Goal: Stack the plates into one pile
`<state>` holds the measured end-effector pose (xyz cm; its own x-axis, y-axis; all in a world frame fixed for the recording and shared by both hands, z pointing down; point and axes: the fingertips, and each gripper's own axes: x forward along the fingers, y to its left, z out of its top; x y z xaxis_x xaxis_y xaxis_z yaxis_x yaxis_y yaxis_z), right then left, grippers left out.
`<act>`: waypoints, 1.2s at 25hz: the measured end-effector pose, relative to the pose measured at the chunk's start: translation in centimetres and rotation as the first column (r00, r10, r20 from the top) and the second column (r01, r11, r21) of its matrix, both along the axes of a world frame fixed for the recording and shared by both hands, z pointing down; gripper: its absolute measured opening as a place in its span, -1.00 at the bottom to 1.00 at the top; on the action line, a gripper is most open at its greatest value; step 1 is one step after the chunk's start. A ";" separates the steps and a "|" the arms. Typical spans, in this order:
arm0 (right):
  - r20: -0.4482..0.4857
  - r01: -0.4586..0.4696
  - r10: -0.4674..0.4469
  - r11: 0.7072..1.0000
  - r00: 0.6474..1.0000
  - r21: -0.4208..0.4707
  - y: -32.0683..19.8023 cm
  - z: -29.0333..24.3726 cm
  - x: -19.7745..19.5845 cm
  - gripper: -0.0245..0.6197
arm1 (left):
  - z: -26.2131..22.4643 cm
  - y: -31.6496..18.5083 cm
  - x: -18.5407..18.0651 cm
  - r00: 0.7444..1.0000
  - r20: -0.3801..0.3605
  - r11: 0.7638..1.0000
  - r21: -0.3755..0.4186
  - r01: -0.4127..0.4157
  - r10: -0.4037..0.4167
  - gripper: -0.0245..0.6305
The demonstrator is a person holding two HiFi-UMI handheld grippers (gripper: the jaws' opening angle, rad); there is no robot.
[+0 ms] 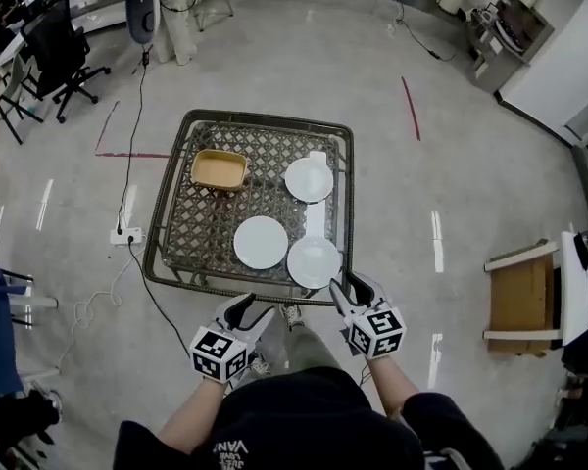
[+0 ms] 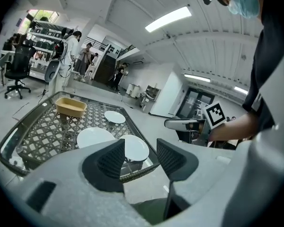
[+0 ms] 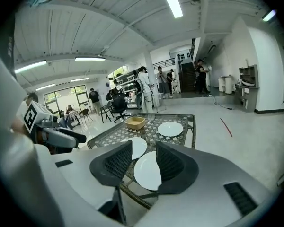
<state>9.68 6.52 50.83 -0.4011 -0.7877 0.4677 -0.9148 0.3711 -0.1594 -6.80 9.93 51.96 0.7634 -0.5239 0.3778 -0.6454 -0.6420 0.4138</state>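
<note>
White plate (image 1: 314, 260) lies just ahead of right gripper (image 1: 352, 287), left gripper (image 1: 247, 309) farther off; both jaw pairs partly apart, holding nothing

Bright overhead striplights (image 2: 169, 19), fisheye-bent edges

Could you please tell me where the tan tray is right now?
In the head view, the tan tray sits at the far left corner of the table, left of the far plate.
</note>
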 end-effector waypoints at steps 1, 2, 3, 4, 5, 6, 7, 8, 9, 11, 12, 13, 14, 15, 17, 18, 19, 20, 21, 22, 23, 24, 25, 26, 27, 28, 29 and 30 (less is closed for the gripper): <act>-0.017 0.011 -0.011 1.000 1.000 -0.014 -0.5 0.8 0.3 -0.45 | 0.8 -0.4 0.5 1.000 0.004 1.000 -0.017 0.000 0.000 -0.30; -0.032 0.021 -0.022 0.999 0.999 -0.028 -1.0 1.6 0.6 -0.45 | 1.6 -0.8 1.0 1.000 0.008 0.999 -0.033 0.000 0.000 -0.30; -0.045 0.030 -0.031 0.999 0.998 -0.042 -1.6 2.4 0.9 -0.45 | 2.4 -1.3 1.4 1.000 0.014 0.999 -0.047 0.000 0.001 -0.30; -0.056 0.037 -0.041 0.998 0.998 -0.057 -2.1 3.2 1.2 -0.45 | 3.1 -1.8 1.9 1.000 0.020 0.998 -0.062 -0.001 0.002 -0.29; -0.067 0.044 -0.049 0.996 0.997 -0.072 -2.7 4.0 1.5 -0.45 | 3.9 -2.4 2.3 1.000 0.026 0.997 -0.077 -0.002 0.004 -0.28; -0.078 0.049 -0.056 0.995 0.995 -0.089 -3.2 4.8 1.8 -0.45 | 4.6 -2.8 2.8 1.000 0.030 0.996 -0.094 -0.002 0.005 -0.28; -0.088 0.050 -0.060 0.993 0.994 -0.107 -3.6 5.7 2.1 -0.44 | 5.4 -3.3 3.2 0.999 0.033 0.994 -0.112 0.000 0.004 -0.27; -0.096 0.050 -0.062 0.991 0.993 -0.126 -4.1 6.6 2.5 -0.43 | 6.1 -3.8 3.6 0.999 0.034 0.991 -0.130 0.003 0.001 -0.26; -0.100 0.049 -0.064 0.988 0.993 -0.145 -4.5 7.5 2.8 -0.42 | 6.8 -4.3 3.9 0.999 0.037 0.989 -0.148 0.008 -0.002 -0.25; -0.102 0.051 -0.071 0.981 0.992 -0.186 -5.5 9.2 3.3 -0.41 | 8.1 -5.1 4.7 0.999 0.045 0.982 -0.186 0.012 -0.003 -0.22; -0.102 0.054 -0.077 0.977 0.992 -0.207 -5.9 10.0 3.6 -0.41 | 8.8 -5.4 5.1 0.999 0.049 0.978 -0.209 0.013 -0.002 -0.21; -0.103 0.057 -0.082 0.972 0.991 -0.228 -6.2 10.8 3.9 -0.40 | 9.4 -5.8 5.5 0.999 0.053 0.972 -0.232 0.015 -0.003 -0.19; -0.103 0.059 -0.087 0.967 0.991 -0.248 -6.6 11.5 4.1 -0.40 | 10.1 -6.0 5.9 0.998 0.056 0.967 -0.254 0.020 -0.006 -0.18; -0.100 0.059 -0.089 0.962 0.991 -0.267 -6.9 12.2 4.3 -0.39 | 10.6 -6.3 6.2 0.998 0.060 0.962 -0.274 0.026 -0.010 -0.18; -0.090 0.054 -0.085 0.953 0.992 -0.298 -7.5 13.3 4.8 -0.38 | 11.6 -6.5 6.9 0.998 0.068 0.951 -0.307 0.035 -0.015 -0.17; -0.083 0.052 -0.082 0.949 0.993 -0.311 -7.8 13.7 5.0 -0.38 | 11.9 -6.6 7.3 0.997 0.072 0.946 -0.323 0.038 -0.015 -0.17; -0.078 0.053 -0.082 0.945 0.994 -0.321 -8.0 14.1 5.2 -0.38 | 12.3 -6.5 7.7 0.997 0.076 0.940 -0.339 0.042 -0.017 -0.17; -0.073 0.057 -0.085 0.942 0.994 -0.331 -8.2 14.4 5.3 -0.38 | 12.7 -6.5 8.0 0.997 0.079 0.934 -0.355 0.047 -0.020 -0.17; -0.070 0.064 -0.094 0.938 0.993 -0.340 -8.4 14.8 5.4 -0.37 | 13.1 -6.5 8.3 0.996 0.083 0.927 -0.371 0.055 -0.026 -0.16; -0.067 0.075 -0.105 0.934 0.992 -0.348 -8.5 15.1 5.4 -0.37 | 13.5 -6.5 8.5 0.996 0.088 0.920 -0.386 0.066 -0.034 -0.16; -0.063 0.086 -0.116 0.931 0.991 -0.355 -8.7 15.4 5.2 -0.36 | 13.9 -6.6 8.7 0.994 0.096 0.913 -0.400 0.079 -0.044 -0.16; -0.058 0.097 -0.126 0.927 0.990 -0.362 -9.0 15.7 5.1 -0.36 | 14.3 -6.8 8.7 0.993 0.108 0.906 -0.413 0.094 -0.054 -0.15; -0.054 0.106 -0.135 0.924 0.989 -0.368 -9.2 15.9 4.9 -0.36 | 14.6 -7.0 8.8 0.991 0.121 0.899 -0.425 0.109 -0.063 -0.14; -0.049 0.113 -0.142 0.920 0.989 -0.376 -9.4 16.2 4.8 -0.36 | 14.9 -7.2 8.9 0.989 0.133 0.892 -0.436 0.122 -0.070 -0.13; -0.045 0.121 -0.149 0.915 0.988 -0.385 -9.6 16.4 4.7 -0.35 | 15.1 -7.4 9.0 0.987 0.142 0.884 -0.448 0.132 -0.075 -0.13; -0.042 0.129 -0.159 0.909 0.986 -0.396 -9.7 16.7 4.6 -0.35 | 15.3 -7.5 9.2 0.985 0.150 0.876 -0.461 0.141 -0.079 -0.12; -0.042 0.140 -0.172 0.902 0.984 -0.408 -9.7 17.0 4.5 -0.35 | 15.5 -7.6 9.3 0.984 0.156 0.868 -0.474 0.148 -0.083 -0.12; -0.042 0.153 -0.187 0.895 0.981 -0.418 -9.7 17.3 4.4 -0.35 | 15.6 -7.6 9.5 0.983 0.159 0.860 -0.486 0.154 -0.087 -0.12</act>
<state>14.04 -3.16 68.11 -0.4596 -0.4409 0.7709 -0.8595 0.4393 -0.2612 2.73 2.29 67.57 0.6342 -0.3271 0.7006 -0.7730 -0.2887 0.5649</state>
